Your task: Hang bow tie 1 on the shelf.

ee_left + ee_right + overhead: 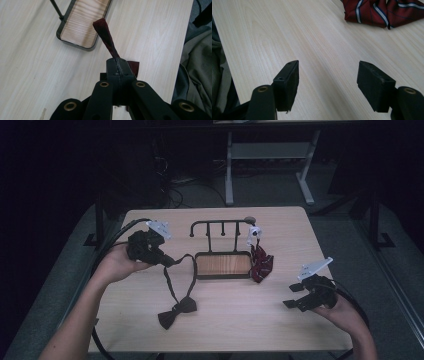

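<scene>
- My left gripper is clamped on the strap of the dark bow tie, whose bow lies near the table's front edge.
- Right gripper idles, jaws apart, by the right edge.
- Next, probably: lift the strap onto the rack hook; dim view, hedging.

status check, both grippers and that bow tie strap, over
Left gripper shut on bow tie strap, bow on table. Right gripper open, nothing between jaws. Stand just beyond strap; striped tie beside it.
</scene>
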Available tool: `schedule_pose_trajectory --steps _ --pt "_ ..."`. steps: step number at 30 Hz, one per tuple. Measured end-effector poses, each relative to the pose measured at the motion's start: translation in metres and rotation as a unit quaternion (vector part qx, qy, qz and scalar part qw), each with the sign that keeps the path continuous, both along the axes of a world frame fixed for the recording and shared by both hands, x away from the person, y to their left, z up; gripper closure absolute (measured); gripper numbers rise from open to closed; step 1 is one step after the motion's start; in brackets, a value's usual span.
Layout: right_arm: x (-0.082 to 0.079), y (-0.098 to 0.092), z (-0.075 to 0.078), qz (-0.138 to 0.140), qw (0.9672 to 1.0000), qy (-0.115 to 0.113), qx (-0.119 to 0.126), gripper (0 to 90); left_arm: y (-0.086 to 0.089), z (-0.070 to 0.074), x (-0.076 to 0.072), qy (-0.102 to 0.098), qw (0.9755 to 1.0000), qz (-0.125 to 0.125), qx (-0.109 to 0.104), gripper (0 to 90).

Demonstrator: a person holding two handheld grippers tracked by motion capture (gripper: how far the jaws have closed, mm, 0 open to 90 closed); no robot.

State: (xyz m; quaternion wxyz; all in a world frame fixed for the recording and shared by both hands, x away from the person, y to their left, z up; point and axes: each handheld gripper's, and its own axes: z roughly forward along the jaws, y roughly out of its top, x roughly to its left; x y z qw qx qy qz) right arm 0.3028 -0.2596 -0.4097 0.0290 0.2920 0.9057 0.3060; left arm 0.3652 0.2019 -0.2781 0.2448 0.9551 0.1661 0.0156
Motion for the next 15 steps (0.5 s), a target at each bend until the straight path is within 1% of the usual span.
schedule_pose_trajectory --steps 1,10,12,15 --pt "0.000 0.000 0.000 0.000 1.0000 0.000 0.001 33.7 0.000 0.000 0.001 0.002 1.0000 0.004 0.000 90.0" --pt "0.000 0.000 0.001 0.002 1.0000 -0.003 0.000 33.7 0.001 0.007 0.013 0.001 1.0000 0.008 -0.004 90.0" --pt "-0.001 0.000 0.002 0.002 1.0000 -0.003 0.000 33.7 0.001 0.010 0.014 0.001 0.9999 0.012 -0.003 90.0" --pt "-0.001 0.000 0.004 -0.001 1.0000 -0.003 0.002 33.7 -0.001 0.015 0.017 -0.003 0.9999 0.010 0.006 90.0"
